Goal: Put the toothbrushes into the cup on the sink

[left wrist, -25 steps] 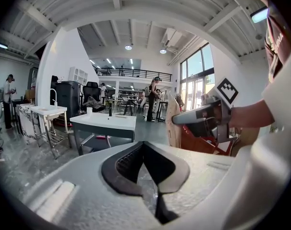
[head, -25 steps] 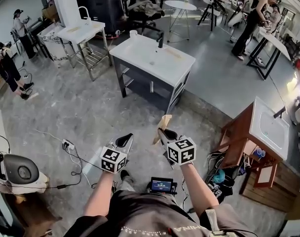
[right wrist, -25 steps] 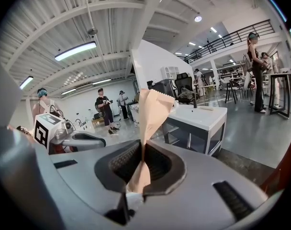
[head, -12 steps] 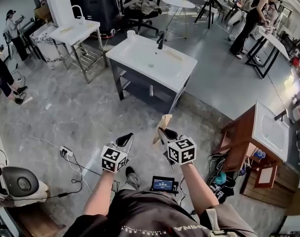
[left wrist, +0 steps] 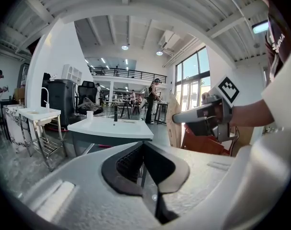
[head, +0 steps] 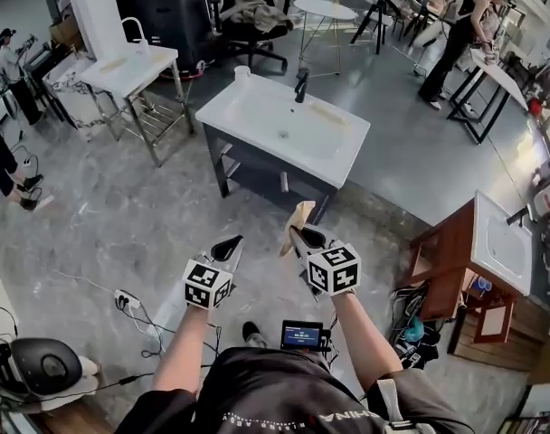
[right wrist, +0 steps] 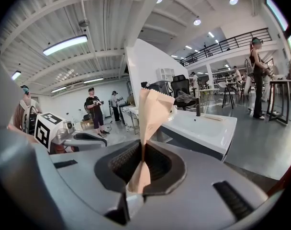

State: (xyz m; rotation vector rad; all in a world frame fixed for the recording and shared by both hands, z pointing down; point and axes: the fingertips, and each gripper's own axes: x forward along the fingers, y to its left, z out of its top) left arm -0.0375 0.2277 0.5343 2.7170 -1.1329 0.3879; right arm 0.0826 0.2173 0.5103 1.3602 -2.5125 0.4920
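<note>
- Grip check: your right gripper (head: 294, 234) has its jaws closed on a tan paper packet (head: 300, 217). It's pinched near the lower end, and the serrated top sticks up free. I take it for a wrapped toothbrush, though nothing inside shows.
- Left gripper (head: 233, 244) rides just beside it, jaws together and nothing between them.
- Target is the white cup (head: 242, 72) at the far left corner of the white sink (head: 336, 148), left of the black faucet (head: 301, 82). It's well apart from you, across open floor.
- Hold that pinch firm. The packet looks like limp paper gripped low, so it will likely flop if you swing it.
- Come round the near left corner of the bench so you needn't reach over the basin and the faucet.
- Bring the packet upright over the cup mouth and lower its end past the rim. Only then ease the jaws apart.
- Cup looks light and stands close to the bench edge, so a nudge could tip it. Have the left gripper ready to steady it.
- Mind the power strip (head: 126, 298) and its cable on the floor to your left.
</note>
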